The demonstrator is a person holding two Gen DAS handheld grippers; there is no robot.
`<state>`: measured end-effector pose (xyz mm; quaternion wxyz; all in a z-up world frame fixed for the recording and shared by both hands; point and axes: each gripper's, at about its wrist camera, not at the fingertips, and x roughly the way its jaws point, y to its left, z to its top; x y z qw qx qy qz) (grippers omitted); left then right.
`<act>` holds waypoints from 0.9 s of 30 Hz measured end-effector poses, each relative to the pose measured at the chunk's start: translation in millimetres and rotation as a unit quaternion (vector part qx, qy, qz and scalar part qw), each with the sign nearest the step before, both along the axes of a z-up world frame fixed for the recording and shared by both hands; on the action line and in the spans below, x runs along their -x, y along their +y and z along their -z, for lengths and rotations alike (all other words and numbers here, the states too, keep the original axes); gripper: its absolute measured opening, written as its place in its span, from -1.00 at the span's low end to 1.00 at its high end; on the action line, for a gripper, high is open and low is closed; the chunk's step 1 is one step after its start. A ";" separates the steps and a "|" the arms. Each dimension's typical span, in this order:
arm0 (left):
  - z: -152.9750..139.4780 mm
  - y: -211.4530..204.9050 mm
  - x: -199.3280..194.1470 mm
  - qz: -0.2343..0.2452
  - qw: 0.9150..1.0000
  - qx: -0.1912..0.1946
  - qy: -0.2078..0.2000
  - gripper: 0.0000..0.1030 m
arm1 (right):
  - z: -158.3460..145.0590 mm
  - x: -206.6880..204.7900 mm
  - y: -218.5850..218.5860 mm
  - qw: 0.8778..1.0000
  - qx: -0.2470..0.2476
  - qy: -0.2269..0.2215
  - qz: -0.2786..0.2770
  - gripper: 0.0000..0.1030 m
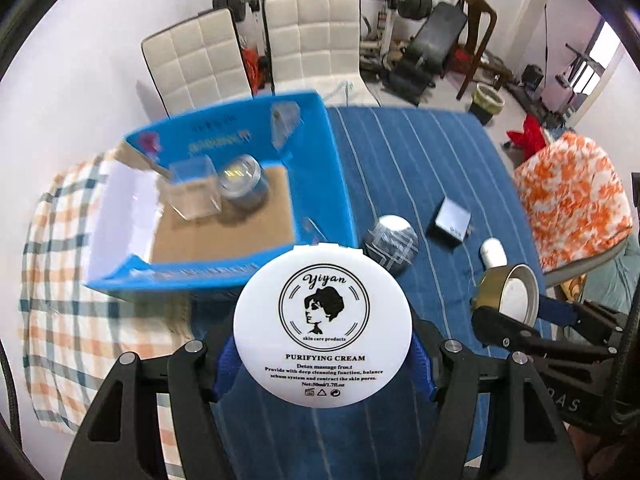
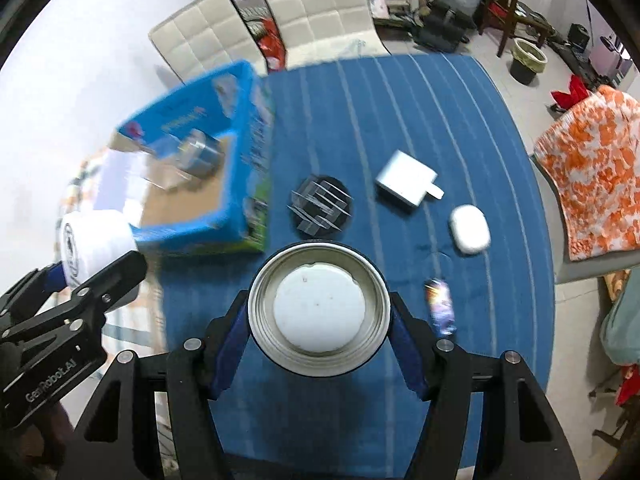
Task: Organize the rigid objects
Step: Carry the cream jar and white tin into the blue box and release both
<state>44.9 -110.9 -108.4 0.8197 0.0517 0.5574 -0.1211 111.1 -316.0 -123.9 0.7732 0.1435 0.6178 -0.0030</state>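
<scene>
Centre-low in the left wrist view, the left gripper (image 1: 323,354) clamps a white cream jar (image 1: 322,324), round face toward the lens, black portrait logo, "PURIFYING CREAM" legible. Right gripper (image 2: 319,322) grips a metal-rimmed jar (image 2: 319,312) with a white inner disc. Blue box (image 1: 332,168) sits upper left, holding a clear cube (image 1: 195,192) and a glass jar (image 1: 244,184). Only the right wrist view shows the white charger (image 2: 406,184) clearly, the earbud case (image 2: 470,229) and a small wrapped item (image 2: 440,306), all on the blue striped cloth (image 2: 400,112).
</scene>
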 end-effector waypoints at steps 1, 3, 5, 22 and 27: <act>-7.8 8.3 -3.9 -0.001 1.000 0.004 -0.005 0.27 | -7.6 -4.7 6.7 1.000 -0.007 -0.007 0.000 0.31; -17.0 22.8 -10.9 -0.006 1.000 0.004 -0.017 0.27 | -20.5 -15.3 21.3 1.000 -0.013 -0.020 -0.001 0.31; -24.4 40.0 -19.9 -0.010 1.000 0.007 -0.024 0.27 | -29.7 -27.0 39.4 0.999 -0.019 -0.031 -0.006 0.31; 74.3 192.4 -158.6 -0.112 0.991 -0.053 0.047 0.27 | 66.0 -169.2 157.1 0.999 -0.006 0.030 -0.023 0.31; 121.9 199.7 -185.2 -0.117 0.987 -0.065 0.086 0.27 | 112.0 -194.1 170.6 0.997 0.025 0.067 -0.016 0.31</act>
